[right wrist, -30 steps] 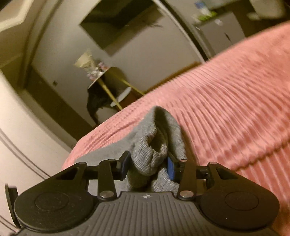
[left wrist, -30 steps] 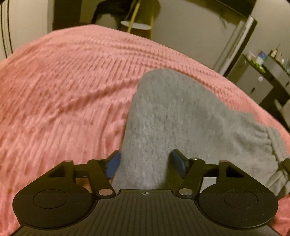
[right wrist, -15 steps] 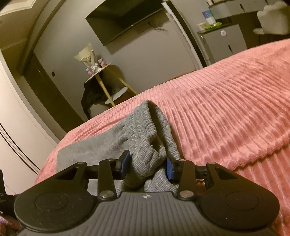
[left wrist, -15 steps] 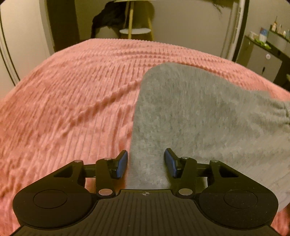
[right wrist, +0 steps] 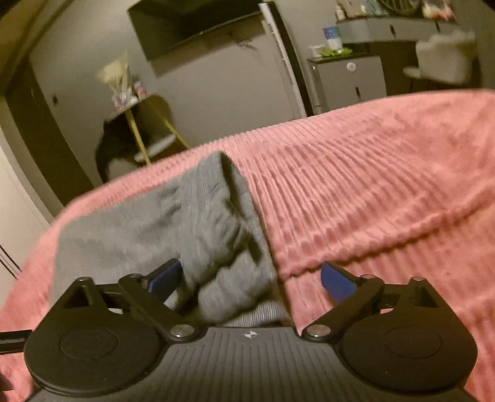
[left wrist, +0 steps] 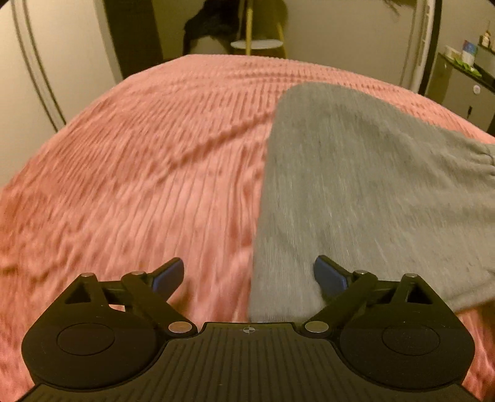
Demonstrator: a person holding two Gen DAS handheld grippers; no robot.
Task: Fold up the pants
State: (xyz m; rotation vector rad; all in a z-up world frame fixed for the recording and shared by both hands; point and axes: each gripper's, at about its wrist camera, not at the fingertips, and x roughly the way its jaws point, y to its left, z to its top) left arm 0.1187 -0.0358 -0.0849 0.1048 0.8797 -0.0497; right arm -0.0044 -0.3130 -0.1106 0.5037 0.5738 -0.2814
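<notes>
Grey sweatpants [left wrist: 355, 185] lie folded on a pink ribbed bedspread [left wrist: 139, 170]. In the left wrist view my left gripper [left wrist: 249, 276] is open, with the near left corner of the pants lying loose between its blue pads. In the right wrist view my right gripper [right wrist: 250, 278] is open too; the bunched ribbed waistband end of the pants [right wrist: 213, 222] lies between its pads, nearer the left pad, and nothing is gripped.
The pink bedspread [right wrist: 371, 191] spreads wide on both sides of the pants. Beyond the bed stand a round side table with yellow legs [right wrist: 145, 130], a wall TV [right wrist: 198, 27], a grey cabinet [right wrist: 349, 80] and a white chair [right wrist: 442, 58].
Both grippers have opened wide and let go of the pants, which now rest on the bedspread. Both cameras have pulled back a little.
</notes>
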